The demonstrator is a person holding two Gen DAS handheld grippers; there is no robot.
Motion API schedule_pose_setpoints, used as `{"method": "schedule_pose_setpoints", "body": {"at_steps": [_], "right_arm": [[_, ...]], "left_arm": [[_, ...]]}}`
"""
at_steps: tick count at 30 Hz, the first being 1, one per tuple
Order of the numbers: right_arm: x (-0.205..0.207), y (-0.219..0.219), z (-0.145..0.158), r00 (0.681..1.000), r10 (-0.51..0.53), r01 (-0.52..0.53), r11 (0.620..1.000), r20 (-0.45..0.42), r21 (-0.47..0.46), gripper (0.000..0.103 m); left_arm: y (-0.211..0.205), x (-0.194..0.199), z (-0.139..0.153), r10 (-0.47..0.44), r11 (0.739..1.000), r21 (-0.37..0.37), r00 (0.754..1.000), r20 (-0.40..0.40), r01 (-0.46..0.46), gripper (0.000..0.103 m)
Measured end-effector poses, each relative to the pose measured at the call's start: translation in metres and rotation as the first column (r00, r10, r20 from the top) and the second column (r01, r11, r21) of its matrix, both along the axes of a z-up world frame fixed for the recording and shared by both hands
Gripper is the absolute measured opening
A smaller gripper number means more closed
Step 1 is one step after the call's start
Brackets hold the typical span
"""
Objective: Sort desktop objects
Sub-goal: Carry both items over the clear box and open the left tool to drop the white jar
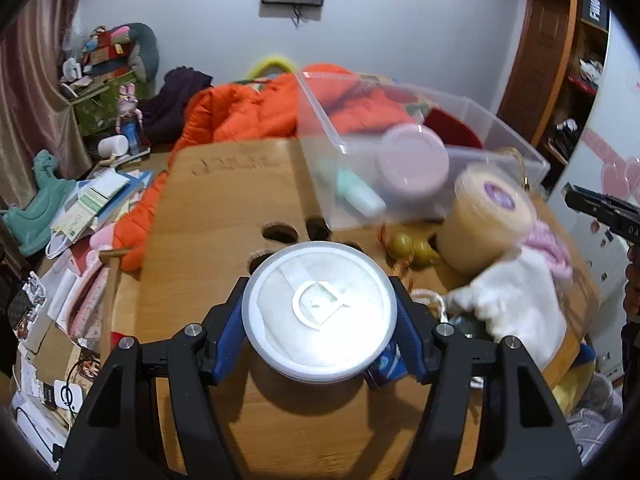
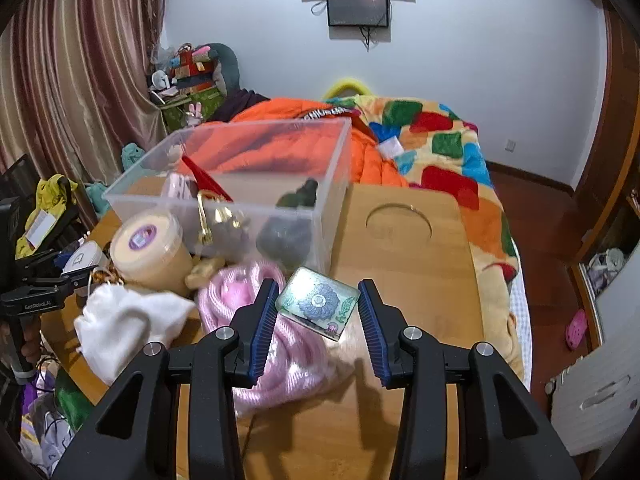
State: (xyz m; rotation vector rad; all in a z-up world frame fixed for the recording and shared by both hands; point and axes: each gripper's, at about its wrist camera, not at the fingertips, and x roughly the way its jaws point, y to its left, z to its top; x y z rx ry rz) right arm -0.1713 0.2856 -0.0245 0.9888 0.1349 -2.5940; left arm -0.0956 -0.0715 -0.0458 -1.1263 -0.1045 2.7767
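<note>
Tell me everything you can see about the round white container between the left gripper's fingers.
The round white container is a squat tub, apparently plastic, with a translucent rim and a white lid bearing a raised circular logo. It sits upright over the wooden table, lid facing up. The left gripper has its blue fingers against both sides; a small blue package lies beneath its right edge.

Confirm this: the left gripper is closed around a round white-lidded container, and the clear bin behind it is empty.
Not empty. The left wrist view shows the clear bin holding a pink-lidded jar and a mint tube. The left gripper does grip the white-lidded container.
</note>
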Motion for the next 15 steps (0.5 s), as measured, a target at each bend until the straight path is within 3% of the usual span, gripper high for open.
{"method": "schedule_pose_setpoints", "body": {"at_steps": [7,15], "right_arm": [[-0.009,-0.015,0.02,0.998,0.03,-0.03,1.0,-0.053,0.004,0.037],[-0.019,-0.039,0.036,0.992,0.082,-0.082,0.997,-0.097,0.007,0.037]], "left_arm": [[-0.009,-0.007,0.042,0.014,0.999,0.049,0.995,-0.095,-0.009,0.065],[-0.002,-0.027,0.07,-0.021,0.996,0.079,0.989,-0.146,0.033,0.065]]}}
